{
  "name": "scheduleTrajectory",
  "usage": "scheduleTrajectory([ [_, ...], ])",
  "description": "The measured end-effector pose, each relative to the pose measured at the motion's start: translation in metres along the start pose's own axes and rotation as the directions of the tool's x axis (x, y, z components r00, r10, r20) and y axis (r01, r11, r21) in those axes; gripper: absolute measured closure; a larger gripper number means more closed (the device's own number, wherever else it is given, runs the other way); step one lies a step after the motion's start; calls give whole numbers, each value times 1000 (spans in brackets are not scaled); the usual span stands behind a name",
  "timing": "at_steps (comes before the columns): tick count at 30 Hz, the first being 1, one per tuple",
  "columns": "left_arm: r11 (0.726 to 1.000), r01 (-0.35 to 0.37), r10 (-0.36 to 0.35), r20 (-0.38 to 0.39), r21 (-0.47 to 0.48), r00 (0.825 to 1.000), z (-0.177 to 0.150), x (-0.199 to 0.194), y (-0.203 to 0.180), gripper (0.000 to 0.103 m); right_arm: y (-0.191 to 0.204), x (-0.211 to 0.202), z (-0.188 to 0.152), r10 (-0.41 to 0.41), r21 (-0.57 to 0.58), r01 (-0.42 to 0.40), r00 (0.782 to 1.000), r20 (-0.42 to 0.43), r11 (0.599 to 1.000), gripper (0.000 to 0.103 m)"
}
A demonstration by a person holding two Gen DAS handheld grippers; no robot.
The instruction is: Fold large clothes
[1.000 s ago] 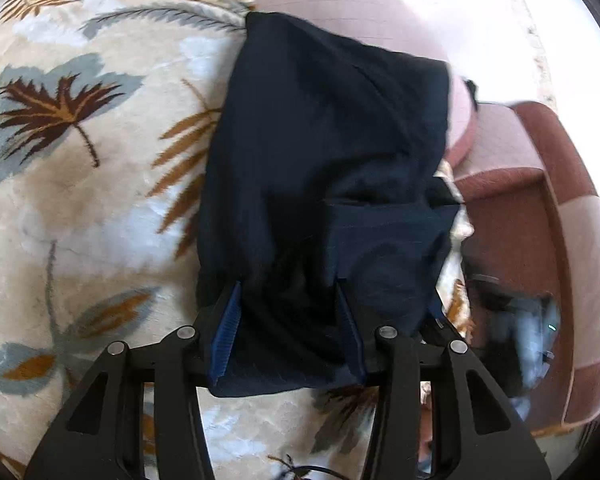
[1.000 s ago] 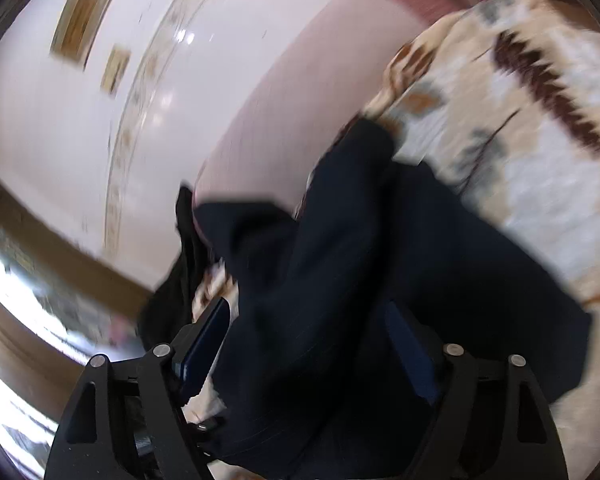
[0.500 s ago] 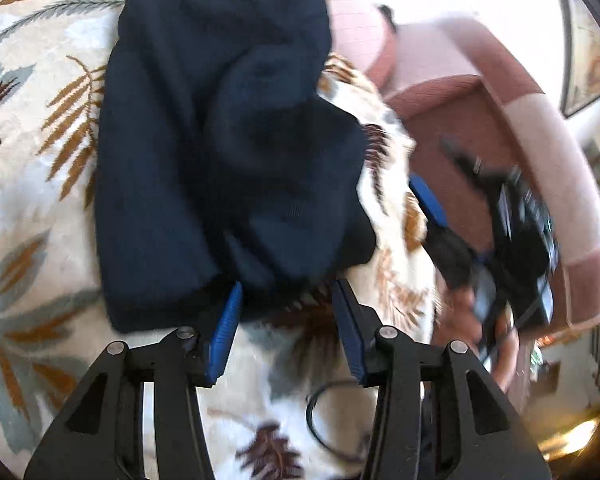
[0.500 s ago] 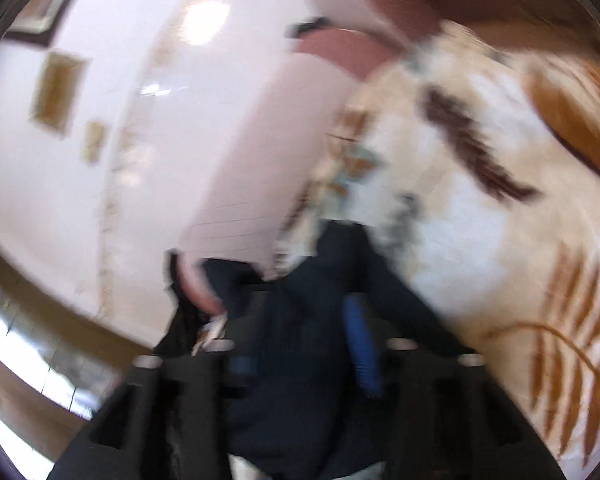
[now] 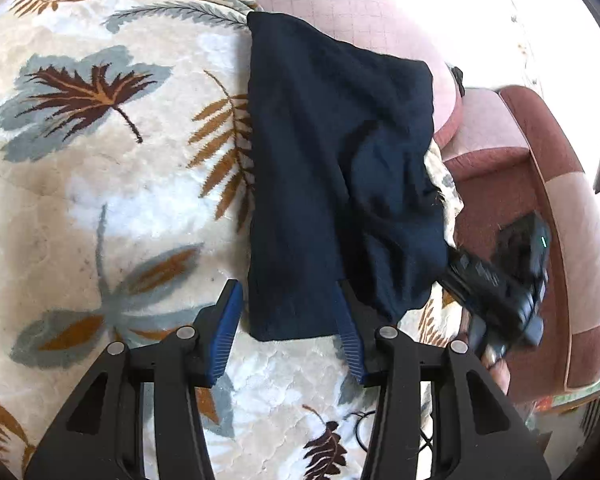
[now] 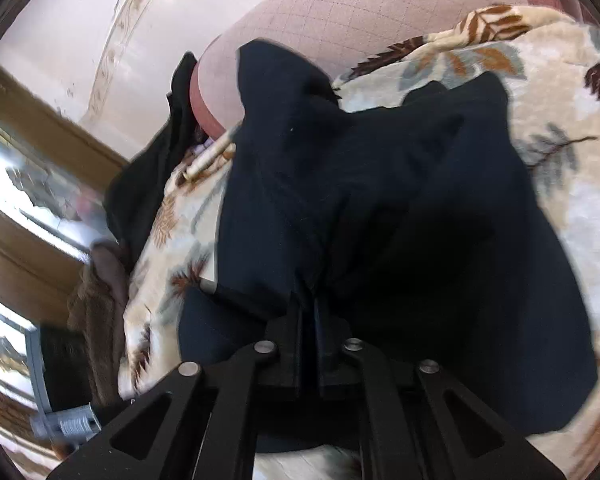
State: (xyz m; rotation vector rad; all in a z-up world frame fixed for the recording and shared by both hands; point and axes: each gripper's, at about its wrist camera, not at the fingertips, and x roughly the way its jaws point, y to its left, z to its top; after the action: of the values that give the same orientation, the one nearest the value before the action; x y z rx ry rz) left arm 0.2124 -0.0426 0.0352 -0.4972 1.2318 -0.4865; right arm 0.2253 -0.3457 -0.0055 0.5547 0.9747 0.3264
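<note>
A dark navy garment (image 5: 332, 184) lies folded on a cream blanket with leaf print (image 5: 100, 184). My left gripper (image 5: 288, 312) is open, its blue-padded fingers either side of the garment's near edge, holding nothing. In the right wrist view my right gripper (image 6: 308, 300) is shut on a bunched fold of the navy garment (image 6: 380, 200). The right gripper also shows in the left wrist view (image 5: 496, 292) at the garment's right edge.
A pink cushion (image 5: 340, 4) lies behind the garment. A red-brown and pink sofa arm (image 5: 540, 152) is to the right. A black cloth (image 6: 148, 184) and a brown one (image 6: 96, 304) hang off the blanket's left edge. A black cable (image 5: 364, 428) lies near me.
The right gripper has closed on the garment's edge. The left gripper has swung back so its open fingers straddle the garment's near edge.
</note>
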Motion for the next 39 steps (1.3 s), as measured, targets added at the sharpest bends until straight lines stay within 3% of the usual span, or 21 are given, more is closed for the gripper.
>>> scheduleTrajectory([
  [3,1000,-21,21,-5,19,1000,0,7,-2,59,-11,-33,-10,-23,-15,24,997,68,1000,100],
  [9,993,-112,114,-55,45,992,-1,31,2,59,-47,-37,-22,-100,126,97,995,18,987,99],
  [11,987,-143,148,-52,79,988,1,33,-3,59,-47,-39,-17,-73,165,66,997,40,984,89],
  [12,984,-154,159,-47,92,986,2,34,-5,59,-45,-45,-12,-51,185,35,995,80,982,79],
  [13,981,-162,167,-40,103,985,2,35,-8,59,-41,-52,-7,-38,202,12,992,123,979,56],
  [15,980,-167,172,-34,110,985,5,39,-12,59,-34,-61,7,-10,227,-39,977,212,973,25],
  [16,980,-168,173,-35,107,984,6,41,-13,59,-29,-63,14,6,226,-63,969,245,972,23],
  [18,981,-168,173,-41,96,984,9,45,-14,59,-20,-48,30,25,213,-72,977,214,974,23],
  [20,982,-165,170,-44,91,985,13,46,-17,59,-14,-17,40,-56,193,38,995,85,981,27],
  [21,982,-160,164,-38,96,986,13,42,-18,59,-9,-4,41,-119,163,109,992,49,981,66],
  [22,982,-158,162,-29,100,986,16,41,-20,59,-3,4,41,-146,94,142,989,33,985,96],
  [23,981,-159,161,-11,109,987,19,37,-22,59,0,2,40,-129,56,126,991,40,990,96],
  [25,977,-171,169,26,129,985,26,37,-25,52,-2,-24,37,-81,25,78,983,163,997,97],
  [27,971,-202,200,28,131,979,33,49,-25,50,-29,-38,33,-74,94,54,972,222,994,97],
  [30,965,-219,226,-36,144,973,36,79,-31,49,-79,-11,28,-146,224,120,984,105,967,95],
  [32,945,-268,278,-25,184,960,35,85,-36,49,-85,-11,26,-117,247,88,988,104,965,88],
  [33,941,-274,282,-12,199,959,36,83,-39,49,-81,-20,26,-87,253,50,987,135,966,78],
  [35,954,-238,242,-2,185,970,36,70,-38,49,-75,-40,22,-27,273,-22,985,173,962,62],
  [37,969,-193,196,-4,156,981,33,59,-34,49,-73,-56,11,54,282,-103,983,178,954,28],
  [39,967,-199,203,-9,158,979,27,59,-37,49,-67,-59,0,81,253,-112,989,127,961,26],
])
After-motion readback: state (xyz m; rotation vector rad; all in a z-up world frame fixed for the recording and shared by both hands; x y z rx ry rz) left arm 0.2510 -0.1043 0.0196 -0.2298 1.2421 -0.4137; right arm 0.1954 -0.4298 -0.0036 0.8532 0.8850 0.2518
